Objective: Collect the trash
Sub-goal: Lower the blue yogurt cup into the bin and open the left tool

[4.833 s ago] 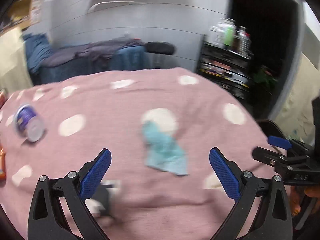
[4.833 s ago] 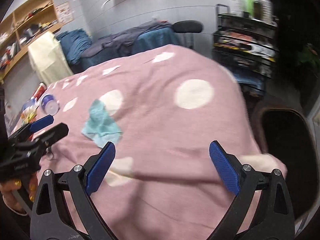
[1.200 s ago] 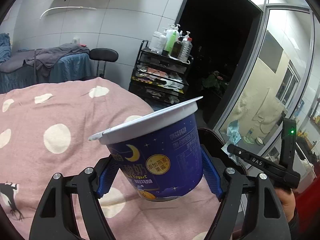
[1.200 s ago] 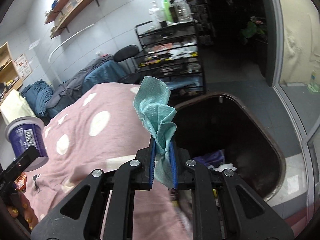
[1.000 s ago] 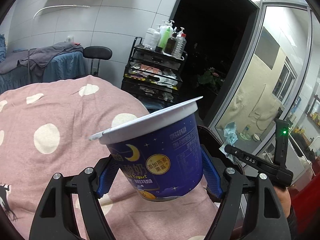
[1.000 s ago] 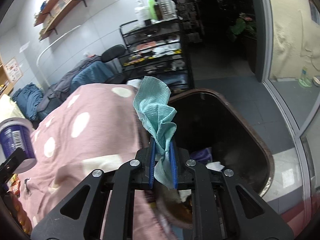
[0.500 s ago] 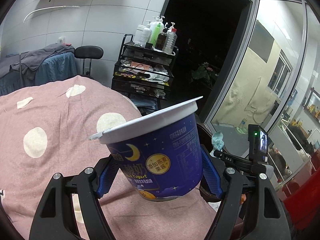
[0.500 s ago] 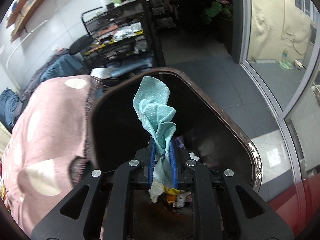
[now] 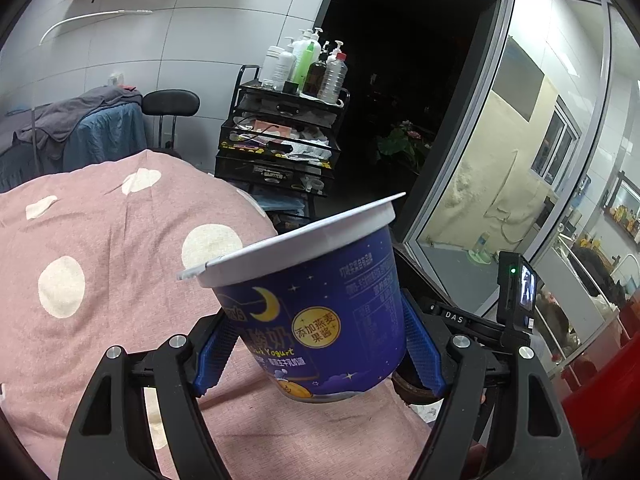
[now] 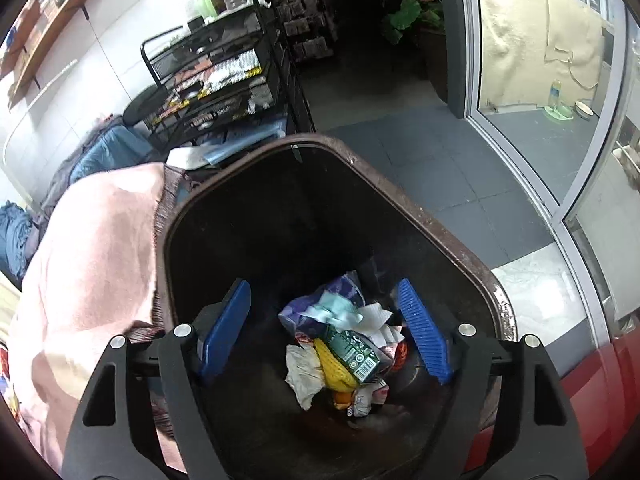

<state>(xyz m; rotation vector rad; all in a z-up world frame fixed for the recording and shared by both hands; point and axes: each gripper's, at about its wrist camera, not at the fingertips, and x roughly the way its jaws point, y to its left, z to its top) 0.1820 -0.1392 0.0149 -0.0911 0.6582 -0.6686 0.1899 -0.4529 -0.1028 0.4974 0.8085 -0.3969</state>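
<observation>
One teal tissue (image 10: 334, 308) now in bin (image 10: 460, 248).

Dark blue yogurt cup (image 9: 320, 316) with white lid, yellow moon and star print; pink cloth (image 9: 100, 248) with cream dots; blue ribbed fingers (image 10: 424, 336); brown-rimmed black bin (image 10: 432, 216); pale teal tissue (image 10: 336, 308) among multicoloured trash.

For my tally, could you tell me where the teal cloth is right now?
In the right wrist view, the teal cloth lies inside the brown bin, atop the trash pile, near a green carton.
</observation>
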